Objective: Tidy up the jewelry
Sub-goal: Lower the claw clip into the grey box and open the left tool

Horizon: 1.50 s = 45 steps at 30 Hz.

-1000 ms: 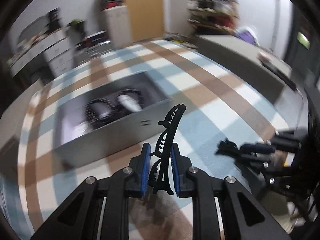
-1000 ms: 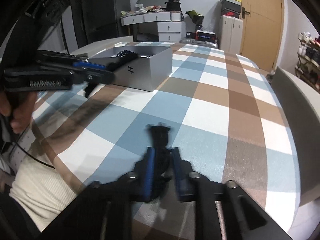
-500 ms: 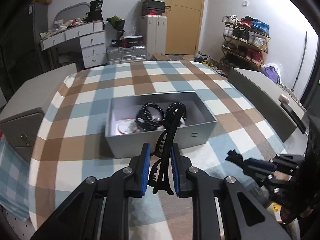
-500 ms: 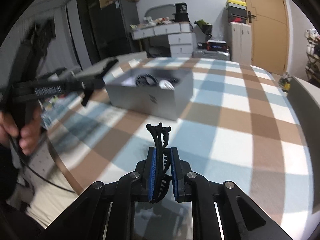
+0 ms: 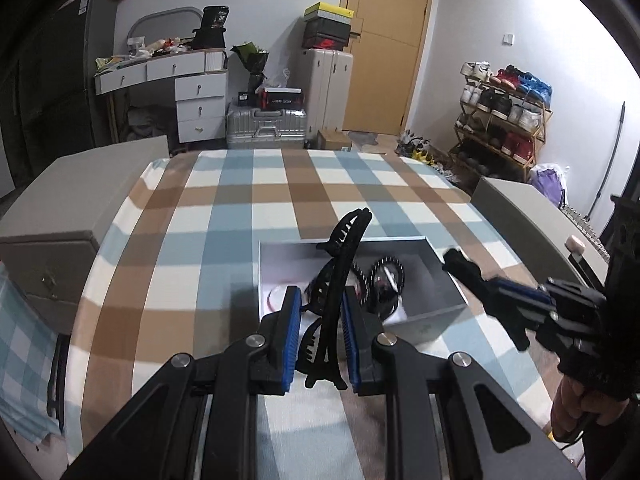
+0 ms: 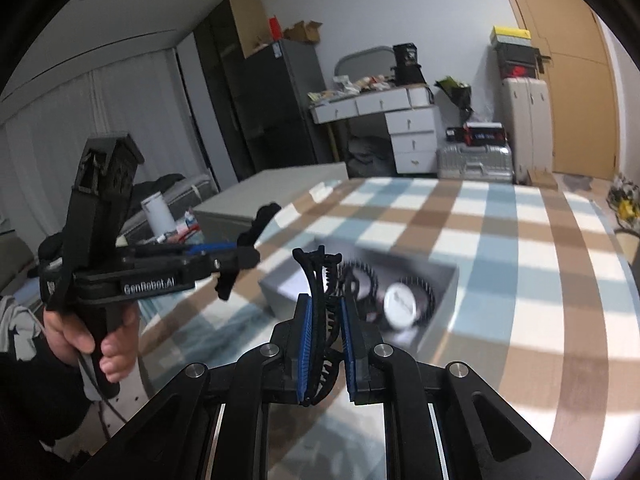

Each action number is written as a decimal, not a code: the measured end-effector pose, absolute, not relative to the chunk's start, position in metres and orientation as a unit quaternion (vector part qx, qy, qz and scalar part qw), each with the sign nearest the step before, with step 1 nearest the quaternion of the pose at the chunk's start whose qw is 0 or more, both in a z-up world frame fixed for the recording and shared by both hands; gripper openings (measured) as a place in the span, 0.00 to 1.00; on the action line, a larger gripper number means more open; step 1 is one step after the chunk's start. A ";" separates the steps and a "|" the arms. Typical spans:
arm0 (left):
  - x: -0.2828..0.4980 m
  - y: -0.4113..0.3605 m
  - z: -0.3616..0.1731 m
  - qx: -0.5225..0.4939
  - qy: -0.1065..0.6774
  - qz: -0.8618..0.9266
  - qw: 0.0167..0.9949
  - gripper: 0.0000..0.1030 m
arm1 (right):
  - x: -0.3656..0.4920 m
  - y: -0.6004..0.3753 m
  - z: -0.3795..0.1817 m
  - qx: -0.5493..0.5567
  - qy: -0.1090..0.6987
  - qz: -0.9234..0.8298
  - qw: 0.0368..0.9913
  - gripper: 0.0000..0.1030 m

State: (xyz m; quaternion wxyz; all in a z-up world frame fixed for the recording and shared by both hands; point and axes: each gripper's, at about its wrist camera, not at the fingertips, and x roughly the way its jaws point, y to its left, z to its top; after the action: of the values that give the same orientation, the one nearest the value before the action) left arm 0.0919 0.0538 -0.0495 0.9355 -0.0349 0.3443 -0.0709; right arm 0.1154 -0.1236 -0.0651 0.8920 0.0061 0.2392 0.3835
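Plainly, left gripper (image 5: 320, 332) and right gripper (image 6: 325, 344) each pinch a black hair clip (image 5: 340, 276) mid-spine — light, stiff plastic w/ prob. brittle teeth — above the grey box (image 5: 448, 280).

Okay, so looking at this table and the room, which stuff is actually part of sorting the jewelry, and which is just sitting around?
Part of the job:
- left gripper, shut on a black hair clip
- right gripper, shut on a second black clip
- grey box with black toothed rings inside

Just lying about:
- silver suitcase
- shoe rack
- white drawers
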 end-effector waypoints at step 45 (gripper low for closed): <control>0.146 0.039 -0.073 -0.038 0.370 -0.135 0.918 0.35 | 0.207 -0.103 -0.081 0.025 0.261 0.396 0.880 0.34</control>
State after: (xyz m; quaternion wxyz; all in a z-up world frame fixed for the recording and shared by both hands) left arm 0.1461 0.0391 -0.0729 0.9184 -0.0376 0.3699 -0.1351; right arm 0.2068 -0.1027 -0.0809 0.8800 0.0250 0.2612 0.3960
